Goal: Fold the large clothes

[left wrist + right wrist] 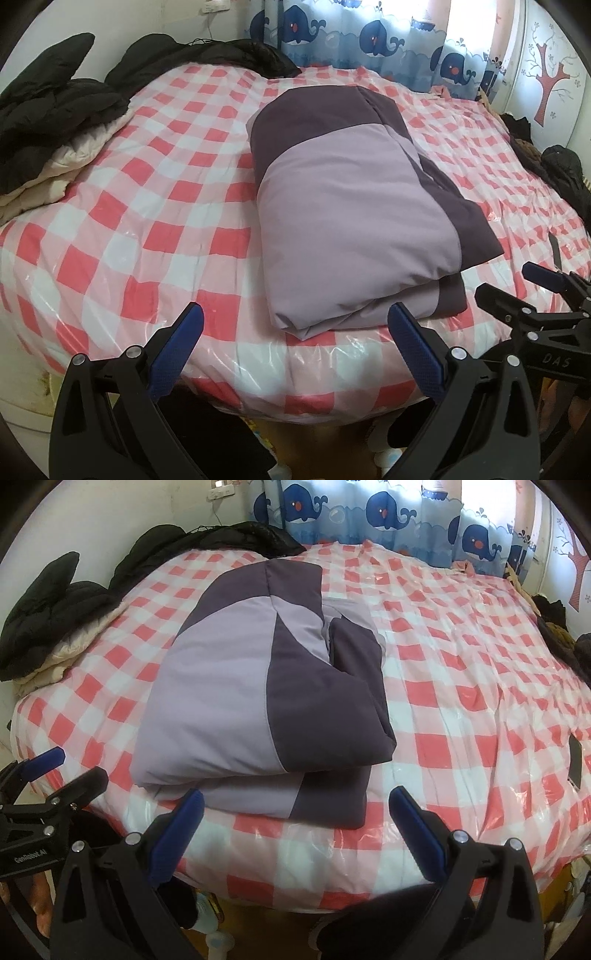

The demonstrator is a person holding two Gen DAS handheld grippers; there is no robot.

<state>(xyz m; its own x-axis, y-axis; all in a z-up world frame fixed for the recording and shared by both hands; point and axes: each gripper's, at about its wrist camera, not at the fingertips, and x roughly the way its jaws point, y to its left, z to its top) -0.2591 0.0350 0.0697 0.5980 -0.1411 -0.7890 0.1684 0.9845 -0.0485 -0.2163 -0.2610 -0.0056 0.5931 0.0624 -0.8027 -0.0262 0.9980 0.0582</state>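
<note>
The purple jacket (354, 229) lies folded on the checkered bed (147, 206); both the left gripper (295, 332) and right gripper (295, 812) hover nearby, jaws apart, empty.

Both tools look alike. The left gripper (295, 325) has a matte black plastic frame with triangular cut-outs, round silver screw heads at the pivots, and fingers (413, 350) faced with textured blue pads. The right gripper (295, 808) matches it, with the same blue-padded fingers (177, 830). White lettering marks each body: "DAS" on one, "GenRobot.AI" on the other.
</note>
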